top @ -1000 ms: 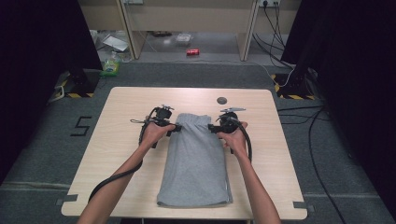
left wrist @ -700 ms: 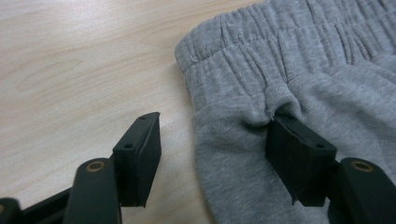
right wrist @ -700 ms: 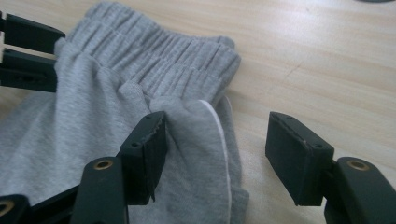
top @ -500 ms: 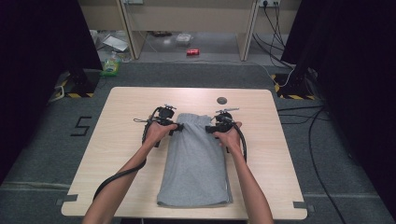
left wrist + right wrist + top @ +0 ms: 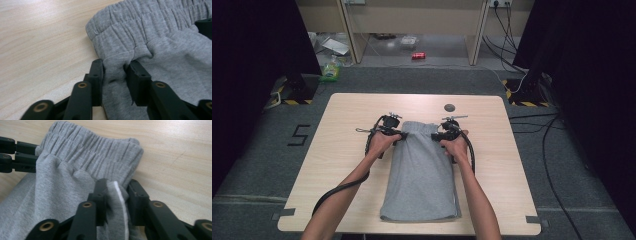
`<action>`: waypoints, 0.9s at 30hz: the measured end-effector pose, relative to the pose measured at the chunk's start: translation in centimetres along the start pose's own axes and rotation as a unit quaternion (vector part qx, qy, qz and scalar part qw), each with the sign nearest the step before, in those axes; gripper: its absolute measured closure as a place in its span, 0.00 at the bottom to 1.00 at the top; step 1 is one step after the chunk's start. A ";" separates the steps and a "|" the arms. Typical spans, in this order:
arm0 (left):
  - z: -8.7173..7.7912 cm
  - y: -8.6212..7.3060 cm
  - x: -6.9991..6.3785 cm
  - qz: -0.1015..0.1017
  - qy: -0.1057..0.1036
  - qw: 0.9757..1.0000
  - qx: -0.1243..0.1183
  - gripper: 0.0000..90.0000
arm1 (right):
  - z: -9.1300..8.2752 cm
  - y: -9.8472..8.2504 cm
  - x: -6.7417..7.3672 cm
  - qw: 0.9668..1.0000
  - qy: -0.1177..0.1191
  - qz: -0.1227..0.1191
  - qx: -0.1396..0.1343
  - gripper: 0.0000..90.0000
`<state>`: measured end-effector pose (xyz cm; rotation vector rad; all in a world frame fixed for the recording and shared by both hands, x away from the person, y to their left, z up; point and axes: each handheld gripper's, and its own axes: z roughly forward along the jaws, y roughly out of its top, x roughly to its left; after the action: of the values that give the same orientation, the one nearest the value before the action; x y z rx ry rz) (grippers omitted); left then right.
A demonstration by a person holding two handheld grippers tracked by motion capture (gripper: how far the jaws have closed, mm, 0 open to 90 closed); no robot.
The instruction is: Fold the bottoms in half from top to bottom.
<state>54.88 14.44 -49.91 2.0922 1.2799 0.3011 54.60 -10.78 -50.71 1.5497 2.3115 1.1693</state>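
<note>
Pinching in just now, the left gripper [image 5: 113, 68] and right gripper [image 5: 115, 188] each clamp a fold below the waistband of the grey pants [image 5: 422, 175], lying mid-worktop [image 5: 347, 120], ready for lifting.

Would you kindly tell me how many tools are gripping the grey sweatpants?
2: the left tool pinches the sweatpants below the waistband's left corner, the right tool at its right corner.

folded trousers [image 5: 422, 175] on table [image 5: 347, 115]
</note>
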 end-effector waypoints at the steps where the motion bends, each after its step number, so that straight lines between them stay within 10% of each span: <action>1: -0.1 0.0 0.0 0.001 -0.001 1.000 -0.002 0.78 | 0.0 0.0 0.0 1.000 0.000 -0.001 0.000 0.83; 27: -4.9 4.7 0.0 0.025 0.017 0.996 -0.084 0.96 | -2.3 4.8 0.7 0.996 -0.009 -0.036 -0.078 0.87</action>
<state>55.69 15.05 -43.17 1.9851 1.1817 0.4532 56.73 -10.55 -45.75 1.4045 2.1861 1.2784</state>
